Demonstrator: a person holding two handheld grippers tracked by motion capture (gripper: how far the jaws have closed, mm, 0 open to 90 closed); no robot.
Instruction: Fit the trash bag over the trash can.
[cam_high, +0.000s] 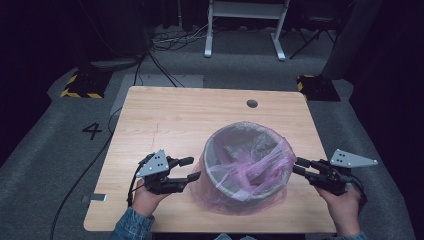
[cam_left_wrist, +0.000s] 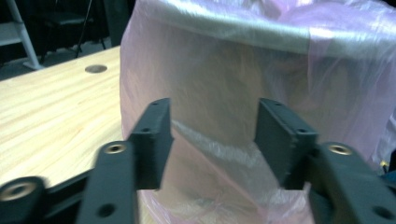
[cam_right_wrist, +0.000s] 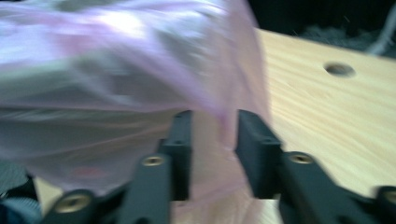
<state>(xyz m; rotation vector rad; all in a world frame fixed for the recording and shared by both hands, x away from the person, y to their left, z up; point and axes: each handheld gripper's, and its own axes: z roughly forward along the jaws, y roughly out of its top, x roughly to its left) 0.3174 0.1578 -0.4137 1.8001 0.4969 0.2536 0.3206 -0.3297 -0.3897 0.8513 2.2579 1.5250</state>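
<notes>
A small grey bin (cam_high: 214, 174) stands right of the table's middle, lined with a thin pink plastic bag (cam_high: 265, 156) that is folded over its rim and hangs loosely down the outside. My left gripper (cam_high: 195, 168) is at the bin's left side, open, its jaws wide apart just short of the bag film (cam_left_wrist: 233, 70). My right gripper (cam_high: 298, 166) is at the bin's right side with its jaws partly apart. In the right gripper view (cam_right_wrist: 214, 140) a fold of the pink bag (cam_right_wrist: 116, 70) hangs in the gap between them, blurred.
The wooden table (cam_high: 165, 115) has a round cable hole (cam_high: 252, 103) near its far edge. A white frame (cam_high: 245, 20) and cables lie on the grey floor beyond. A strip of tape (cam_high: 98, 198) sits at the table's front left corner.
</notes>
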